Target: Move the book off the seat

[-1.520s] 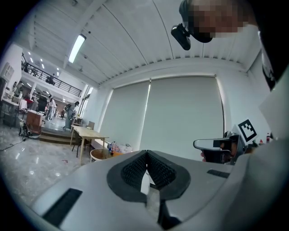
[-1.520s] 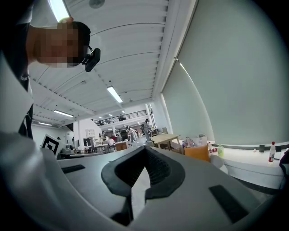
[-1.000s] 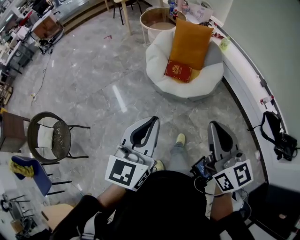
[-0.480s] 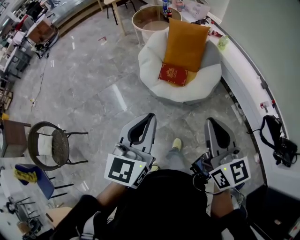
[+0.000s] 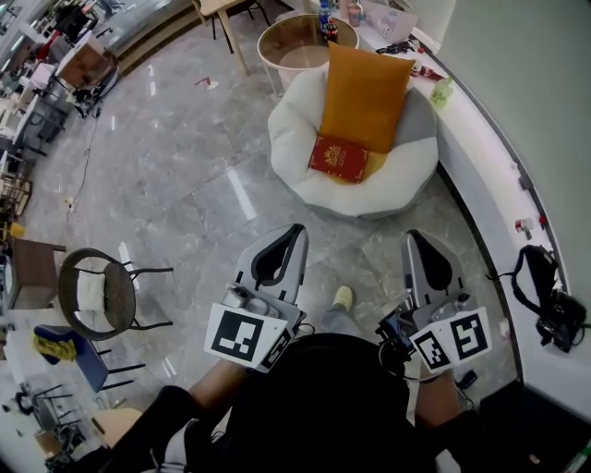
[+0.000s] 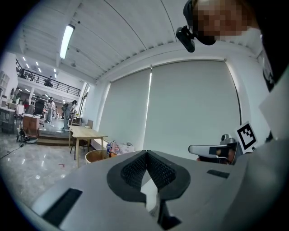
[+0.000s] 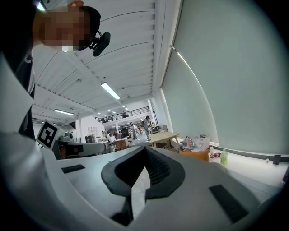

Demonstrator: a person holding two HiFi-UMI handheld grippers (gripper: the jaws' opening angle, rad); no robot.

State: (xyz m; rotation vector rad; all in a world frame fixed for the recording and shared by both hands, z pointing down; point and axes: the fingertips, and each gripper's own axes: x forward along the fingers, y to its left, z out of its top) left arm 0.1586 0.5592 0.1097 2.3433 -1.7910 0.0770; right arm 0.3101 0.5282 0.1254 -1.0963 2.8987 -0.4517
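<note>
Both claws are empty. Your left claw [image 5: 297, 231] has its jaws pressed together at the tips with nothing between them, and the left gripper view confirms the ribbed pads meet. Your right claw [image 5: 413, 236] is the same in the right gripper view: jaws together, nothing pinched. Both are held about level over the grey marble floor [image 5: 185, 157], on the near side of the round white seat [image 5: 295, 120] and well short of it, tips aimed toward it. The red book [image 5: 339, 157] is on the seat, lying flat in the front-middle of the seat's hollow. Its right part rests on the lower end of the orange cushion [image 5: 362, 92], which leans against the seat's back. Neither claw touches the book. A round wooden side table [image 5: 295, 48] stands just beyond the seat, touching or nearly touching its far-left rim, with bottles [image 5: 328, 20] on the table's far edge. A curved white worktop [image 5: 480, 157] runs past the seat's right side, with a green bottle [image 5: 443, 90] on it level with the seat's back. Your shoe [image 5: 343, 297] is on the floor between the claws, nearer you than the seat. A wire chair [image 5: 97, 291] stands well apart from the seat, off to the near left.
</note>
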